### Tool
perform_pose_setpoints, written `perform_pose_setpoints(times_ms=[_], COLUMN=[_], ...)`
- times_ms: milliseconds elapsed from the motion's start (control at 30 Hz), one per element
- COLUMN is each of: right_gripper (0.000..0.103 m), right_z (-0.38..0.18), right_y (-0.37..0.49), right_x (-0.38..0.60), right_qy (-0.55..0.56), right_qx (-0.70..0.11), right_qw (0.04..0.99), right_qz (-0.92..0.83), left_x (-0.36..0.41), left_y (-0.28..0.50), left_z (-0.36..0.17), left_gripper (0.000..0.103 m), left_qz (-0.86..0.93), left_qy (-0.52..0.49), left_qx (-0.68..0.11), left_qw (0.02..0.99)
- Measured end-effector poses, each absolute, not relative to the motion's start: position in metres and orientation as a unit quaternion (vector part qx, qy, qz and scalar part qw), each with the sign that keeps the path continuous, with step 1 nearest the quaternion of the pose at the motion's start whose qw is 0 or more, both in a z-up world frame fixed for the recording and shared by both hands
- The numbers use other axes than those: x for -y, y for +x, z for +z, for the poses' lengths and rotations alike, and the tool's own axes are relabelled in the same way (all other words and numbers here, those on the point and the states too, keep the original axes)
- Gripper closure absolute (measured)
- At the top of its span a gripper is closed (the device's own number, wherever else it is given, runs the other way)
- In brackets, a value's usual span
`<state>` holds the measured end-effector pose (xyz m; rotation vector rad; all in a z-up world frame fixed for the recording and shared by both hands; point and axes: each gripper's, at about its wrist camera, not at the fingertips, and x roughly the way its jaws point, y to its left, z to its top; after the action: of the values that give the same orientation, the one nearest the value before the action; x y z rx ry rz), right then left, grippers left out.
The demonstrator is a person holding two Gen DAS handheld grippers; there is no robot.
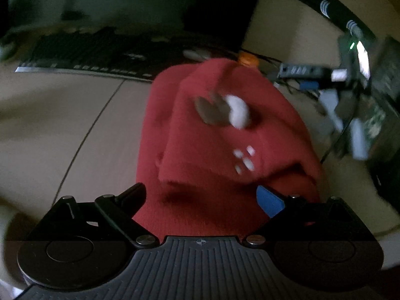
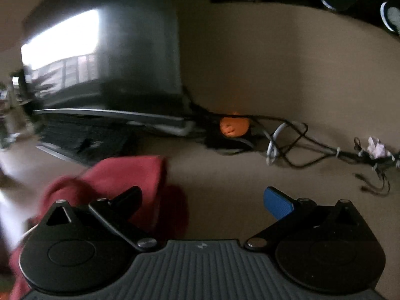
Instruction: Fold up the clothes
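A red knit garment (image 1: 212,137) lies folded over itself on the beige table (image 1: 75,125), with a brown and white print on its top layer. My left gripper (image 1: 202,197) stands open just over its near end, the black finger (image 1: 135,195) at the cloth's left edge and the blue pad (image 1: 270,202) over its right side. In the right wrist view the same red garment (image 2: 130,180) sits at the lower left. My right gripper (image 2: 203,201) is open, its left finger (image 2: 127,197) over the cloth's edge and bare table between the fingers.
A dark keyboard (image 1: 87,52) and a monitor (image 2: 100,57) stand at the back of the table. An orange round object (image 2: 233,126) sits among tangled cables (image 2: 287,147). A blurred dark device with a green light (image 1: 350,57) hangs at the right.
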<state>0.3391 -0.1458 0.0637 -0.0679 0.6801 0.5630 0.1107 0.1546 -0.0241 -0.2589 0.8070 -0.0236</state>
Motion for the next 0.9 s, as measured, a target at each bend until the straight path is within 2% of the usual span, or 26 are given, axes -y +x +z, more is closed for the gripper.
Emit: perform_pose_setpoints(times_ms=[167,433,733,900], right_gripper=[0.0,0.0,0.0,0.0], right_z=[0.064,0.024,-0.002,0.041], right_y=[0.267,0.191,0.178,0.188], right_x=[0.161,0.147,0.147,0.16], right_qy=[-0.027,-0.089,-0.185,-0.131], right_qx=[-0.34,-0.373,-0.386,-0.357], right_qw=[0.881,0.855,0.871,0.884], right_qz=[0.327,0.349,0.242,0.273], left_x=[-0.148,-0.133,-0.149,-0.155], left_y=[0.095,0.092,0.072,0.075], left_z=[-0.039,-0.062,-0.043,-0.025], left_gripper=[0.005,0.003,0.003,0.003], left_qz=[-0.065,-0.084,-0.121,-0.143], left_qy=[-0.088,-0.023,-0.047,-0.063], left_qx=[-0.406,-0.399,-0.385,-0.358], left_qw=[0.907,0.913,0.914,0.92])
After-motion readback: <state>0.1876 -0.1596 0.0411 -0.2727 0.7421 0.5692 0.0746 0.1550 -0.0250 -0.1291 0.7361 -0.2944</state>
